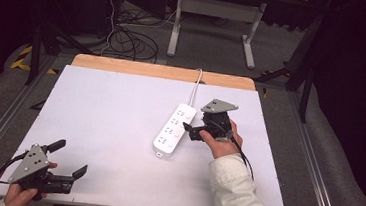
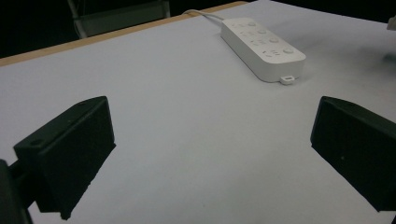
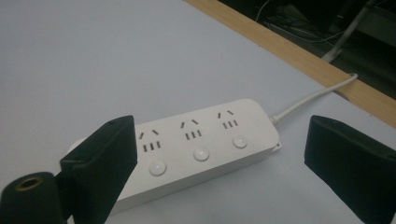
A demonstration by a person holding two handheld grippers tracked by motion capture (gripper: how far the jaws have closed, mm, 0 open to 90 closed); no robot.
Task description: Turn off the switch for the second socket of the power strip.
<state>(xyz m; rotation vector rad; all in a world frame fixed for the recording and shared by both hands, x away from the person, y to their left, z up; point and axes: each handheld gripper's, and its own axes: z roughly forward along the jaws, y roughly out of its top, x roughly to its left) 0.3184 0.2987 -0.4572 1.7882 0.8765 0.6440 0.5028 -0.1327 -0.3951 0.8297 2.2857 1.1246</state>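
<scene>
White power strip (image 1: pixel 173 131) lying flat on the table (image 1: pixel 118 127), right of centre, running diagonally with its white cable (image 1: pixel 197 81) heading off over the far wooden edge (image 1: pixel 163 71). Three rows of sockets with round buttons visible in the right gripper view, one end hidden behind a black jaw. Small hanging tab at the near end.

Right gripper (image 1: pixel 192 130) parked just beside the strip's right side, held in a hand (image 1: pixel 222 142) with a light sleeve, grey three-cornered plate on top. Jaws spread wide in its own view, nothing between them but the strip's body further out; can't tell from above whether a jaw tip touches the casing.

Left gripper (image 1: pixel 69 159) way down at the near left corner, well apart from the strip, held by the other hand (image 1: pixel 19 196). Jaws spread wide too, just bare table surface between them, strip visible far off toward the top right of that view.

Loads of open room: whole left half and near middle of the table bare. Less space on the right, strip to right edge fairly narrow and taken up by the hand. Left gripper sitting close to the near edge and left edge. No containers anywhere on the table.

Beyond the far edge, floor with tangled cables (image 1: pixel 126 40) and a white table frame (image 1: pixel 213 15).
</scene>
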